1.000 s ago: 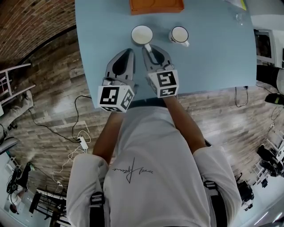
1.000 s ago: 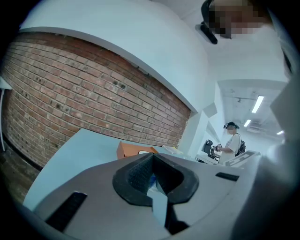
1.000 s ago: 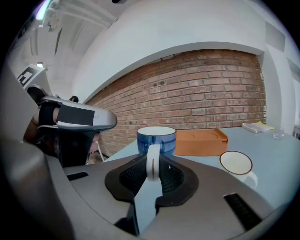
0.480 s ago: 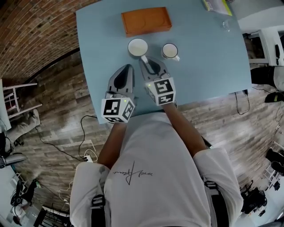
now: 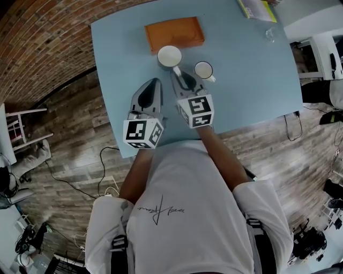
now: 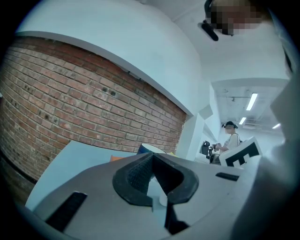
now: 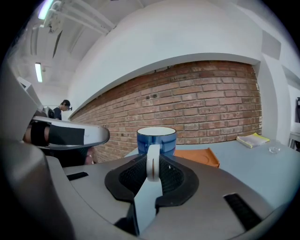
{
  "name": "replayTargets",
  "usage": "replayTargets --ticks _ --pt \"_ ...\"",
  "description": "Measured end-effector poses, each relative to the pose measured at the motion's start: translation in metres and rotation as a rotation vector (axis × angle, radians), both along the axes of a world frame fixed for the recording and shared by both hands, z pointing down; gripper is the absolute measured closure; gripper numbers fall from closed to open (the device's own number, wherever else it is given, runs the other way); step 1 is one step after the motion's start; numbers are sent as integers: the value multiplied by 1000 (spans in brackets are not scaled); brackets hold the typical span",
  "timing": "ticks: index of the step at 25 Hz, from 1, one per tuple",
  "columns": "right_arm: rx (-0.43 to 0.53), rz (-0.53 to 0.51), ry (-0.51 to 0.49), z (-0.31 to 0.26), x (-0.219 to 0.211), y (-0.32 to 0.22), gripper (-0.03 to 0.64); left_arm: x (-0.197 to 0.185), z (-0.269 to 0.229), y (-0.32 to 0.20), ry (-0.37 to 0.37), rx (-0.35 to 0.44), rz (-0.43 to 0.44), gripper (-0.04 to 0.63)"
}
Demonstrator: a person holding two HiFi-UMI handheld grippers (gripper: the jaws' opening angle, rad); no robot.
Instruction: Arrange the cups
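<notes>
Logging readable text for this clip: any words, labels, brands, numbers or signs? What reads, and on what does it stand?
No text here can be read.
shirt: a handwritten-style script print, too small to read.
book: cover print too small to read.
left cube and right cube: black-and-white marker squares, no words.
left cup and right cup: no print seen.

I look down on a pale blue table [image 5: 252, 64] standing on a floor [image 5: 69, 134] of worn grey-brown wood planks, with cables [image 5: 102, 160] trailing across the boards. Beyond the table a red brick wall [image 7: 201, 103] curves under a white ceiling [image 7: 187, 33], where strip lights [image 7: 38, 71] glow.
</notes>
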State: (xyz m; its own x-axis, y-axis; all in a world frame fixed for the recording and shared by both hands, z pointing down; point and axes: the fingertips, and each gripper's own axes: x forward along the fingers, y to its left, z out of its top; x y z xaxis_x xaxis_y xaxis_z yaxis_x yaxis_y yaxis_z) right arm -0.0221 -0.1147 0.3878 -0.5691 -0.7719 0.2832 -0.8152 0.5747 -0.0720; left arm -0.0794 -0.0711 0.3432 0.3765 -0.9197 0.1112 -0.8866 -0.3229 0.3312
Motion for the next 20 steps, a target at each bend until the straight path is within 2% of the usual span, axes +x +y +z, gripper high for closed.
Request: replayTargets --ticks 20 --pt "35 35 13 -14 -2 -64 551 -7 12 -39 13 -34 -4 588"
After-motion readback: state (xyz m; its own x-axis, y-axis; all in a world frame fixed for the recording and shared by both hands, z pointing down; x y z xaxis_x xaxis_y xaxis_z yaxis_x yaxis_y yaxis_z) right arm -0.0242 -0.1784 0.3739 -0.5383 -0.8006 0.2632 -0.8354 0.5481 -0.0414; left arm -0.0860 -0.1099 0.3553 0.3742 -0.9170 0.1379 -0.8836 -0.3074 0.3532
